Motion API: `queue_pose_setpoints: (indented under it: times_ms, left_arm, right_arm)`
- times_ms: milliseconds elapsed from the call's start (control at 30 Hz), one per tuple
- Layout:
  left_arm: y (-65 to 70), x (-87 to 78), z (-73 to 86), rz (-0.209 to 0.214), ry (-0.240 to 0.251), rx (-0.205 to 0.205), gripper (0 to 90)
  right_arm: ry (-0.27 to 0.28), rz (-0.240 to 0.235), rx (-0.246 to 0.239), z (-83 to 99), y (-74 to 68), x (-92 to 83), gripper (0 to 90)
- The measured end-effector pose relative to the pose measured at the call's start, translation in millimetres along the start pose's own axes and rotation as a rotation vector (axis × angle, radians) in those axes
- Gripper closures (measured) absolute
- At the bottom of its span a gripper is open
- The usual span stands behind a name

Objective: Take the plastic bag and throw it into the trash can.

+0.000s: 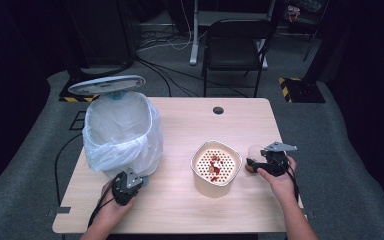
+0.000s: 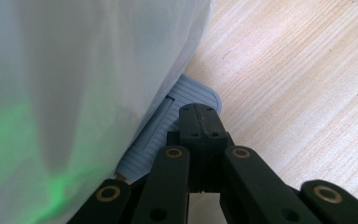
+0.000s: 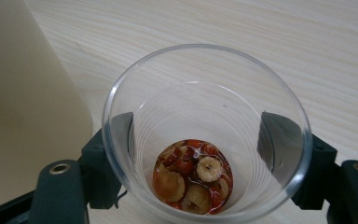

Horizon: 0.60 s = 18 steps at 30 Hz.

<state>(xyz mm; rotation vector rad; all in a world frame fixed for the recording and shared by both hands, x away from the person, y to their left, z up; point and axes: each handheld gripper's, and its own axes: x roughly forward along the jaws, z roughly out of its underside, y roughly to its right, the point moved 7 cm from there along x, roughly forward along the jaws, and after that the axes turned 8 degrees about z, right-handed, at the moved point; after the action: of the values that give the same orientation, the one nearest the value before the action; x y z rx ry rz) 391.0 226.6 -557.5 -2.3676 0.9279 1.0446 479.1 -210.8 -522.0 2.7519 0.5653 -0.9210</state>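
My right gripper [image 1: 252, 164] [image 3: 198, 137] is shut on a clear plastic cup [image 1: 254, 152] [image 3: 205, 93], one pad on each side of its wall. The cup stands upright, with sliced fruit pieces in a little reddish liquid [image 3: 193, 177] at its bottom. Just left of it is a cream container [image 1: 216, 182] with a perforated strainer insert holding red bits. My left gripper [image 1: 141, 181] [image 2: 199, 114] is shut with nothing in it, its tips resting on the grey ribbed pedal [image 2: 186, 95] at the foot of the white-bagged bin [image 1: 122, 130], whose lid [image 1: 107, 84] stands raised.
The wooden table [image 1: 180, 210] has a cable hole [image 1: 218, 110] near its far edge. A black chair [image 1: 232, 45] and floor cables lie beyond the table. The bin takes up the left side, and bare wood lies between the bin and the container.
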Motion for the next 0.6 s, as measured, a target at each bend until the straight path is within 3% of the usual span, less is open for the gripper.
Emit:
queue_pose_setpoints:
  times_ms: [600]
  left_arm:
    - [-0.2, 0.4, -0.3, 0.000, 0.007, 0.000, 90.0]
  right_arm:
    - [0.029, 0.017, -0.044, -5.6, -0.7, -4.1, 28.5]
